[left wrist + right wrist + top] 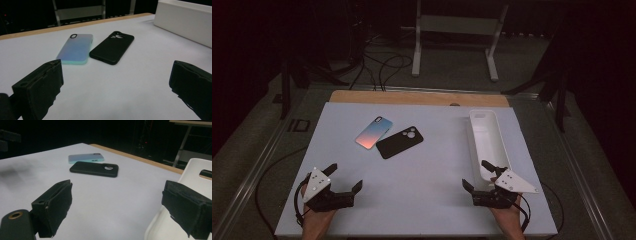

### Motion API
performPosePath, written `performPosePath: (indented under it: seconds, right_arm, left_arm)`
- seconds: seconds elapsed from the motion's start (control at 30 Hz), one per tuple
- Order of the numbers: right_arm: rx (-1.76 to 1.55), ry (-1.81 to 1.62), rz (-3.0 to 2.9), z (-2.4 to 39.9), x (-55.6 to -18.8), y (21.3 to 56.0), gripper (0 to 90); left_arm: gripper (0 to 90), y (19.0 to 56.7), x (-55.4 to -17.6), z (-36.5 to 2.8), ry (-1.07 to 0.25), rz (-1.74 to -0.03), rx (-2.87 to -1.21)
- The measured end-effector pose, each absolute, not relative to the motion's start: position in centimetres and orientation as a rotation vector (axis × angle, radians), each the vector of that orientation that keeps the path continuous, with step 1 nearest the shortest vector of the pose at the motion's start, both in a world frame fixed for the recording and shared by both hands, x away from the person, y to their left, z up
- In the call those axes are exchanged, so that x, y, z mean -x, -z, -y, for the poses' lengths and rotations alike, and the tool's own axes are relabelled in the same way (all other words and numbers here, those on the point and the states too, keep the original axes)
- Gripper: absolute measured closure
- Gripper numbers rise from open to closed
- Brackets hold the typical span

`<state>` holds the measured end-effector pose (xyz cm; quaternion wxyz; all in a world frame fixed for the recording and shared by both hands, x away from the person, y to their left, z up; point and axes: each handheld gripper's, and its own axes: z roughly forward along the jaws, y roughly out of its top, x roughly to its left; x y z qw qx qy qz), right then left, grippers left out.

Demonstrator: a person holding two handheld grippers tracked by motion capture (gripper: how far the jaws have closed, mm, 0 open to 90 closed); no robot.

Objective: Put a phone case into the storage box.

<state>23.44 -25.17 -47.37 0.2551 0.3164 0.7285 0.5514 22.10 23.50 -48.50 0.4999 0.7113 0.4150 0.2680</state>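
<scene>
From the high view, the left gripper and the right gripper rest near the front edge of the white table, each with its fingers spread wide and nothing between them. The pastel phone case and the black phone case lie side by side, edges touching or nearly so, toward the middle of the table, well apart from both pairs of fingers. The long white bin stands along the right side, and its near end is just beside the right gripper; what shows of its inside looks bare.

In the left gripper view, both cases lie flat ahead of the wide fingers, the pastel one at left.

In the right gripper view, the cases lie far off beyond the left finger, while the right finger hangs over the bin's near rim.
</scene>
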Motion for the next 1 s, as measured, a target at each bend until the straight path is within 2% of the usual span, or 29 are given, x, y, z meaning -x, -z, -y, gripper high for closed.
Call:
performPosePath:
  seconds: [0.63, 1.0]
  right_arm:
    - [-0.855, -1.484, -1.969, 25.7, -23.2, 47.2, 9.4]
    - [-0.889, -1.487, -1.941, 26.0, -23.3, 47.2, 9.3]
  left_arm:
    - [0.0, 46.5, -23.0, -24.2, -0.669, -1.058, -1.697]
    - [0.0, 45.3, -24.6, -23.4, -0.661, -1.04, -1.761]
